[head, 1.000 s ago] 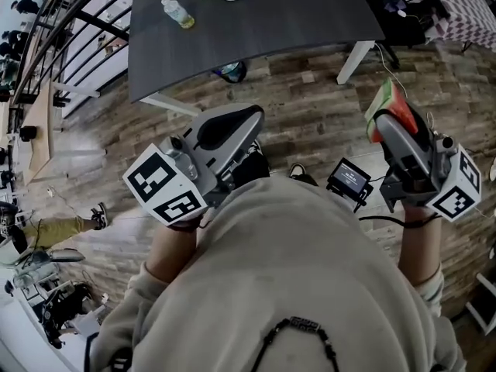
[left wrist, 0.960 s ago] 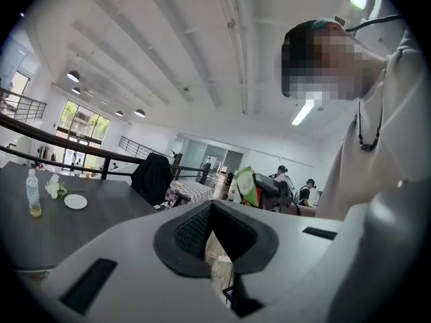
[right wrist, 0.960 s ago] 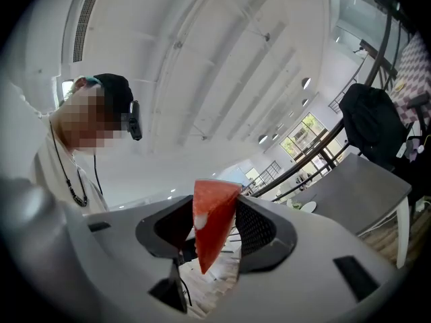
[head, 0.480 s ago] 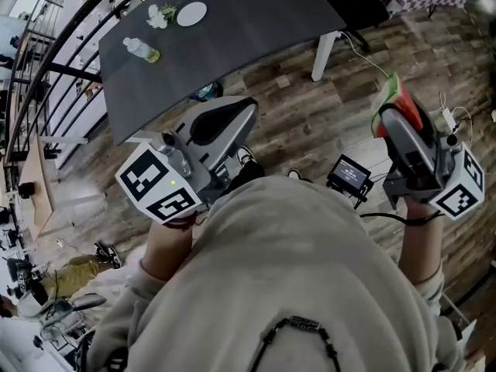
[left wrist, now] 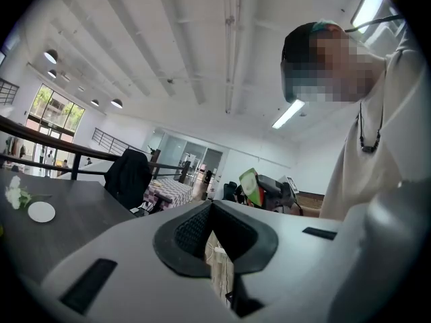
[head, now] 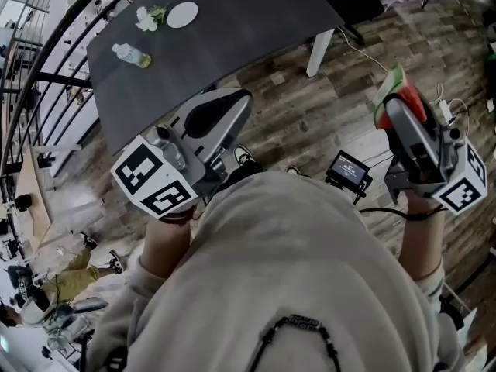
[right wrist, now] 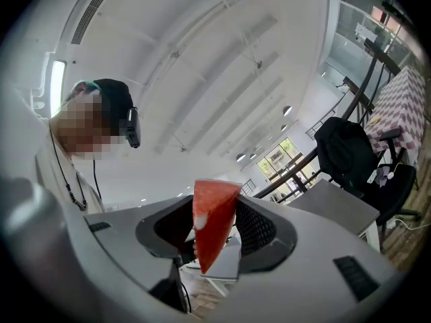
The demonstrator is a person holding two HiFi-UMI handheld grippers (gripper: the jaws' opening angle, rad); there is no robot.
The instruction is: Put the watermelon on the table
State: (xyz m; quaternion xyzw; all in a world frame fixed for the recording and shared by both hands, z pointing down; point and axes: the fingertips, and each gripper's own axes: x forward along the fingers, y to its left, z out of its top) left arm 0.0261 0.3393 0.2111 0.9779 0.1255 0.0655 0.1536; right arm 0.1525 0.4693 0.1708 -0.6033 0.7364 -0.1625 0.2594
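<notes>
step: carry to worktop (head: 248,22) | my right gripper (head: 397,115) clamps watermelon slice (right wrist: 212,227); left gripper (head: 236,103) closed, empty | tip: hold slice level, lower onto bare worktop, then release

- The table (head: 256,22) is set ahead, toward the upper left of the head view.
- The plate (head: 182,14) is placed on its far part, with the flowers (head: 147,18) just left of it and the bottle (head: 132,55) nearer.
- The left gripper (head: 235,103) is held before the table's near edge.
- The watermelon (head: 397,91) is held in the right gripper (head: 399,108), right of the table, over the floor (head: 310,122).
</notes>
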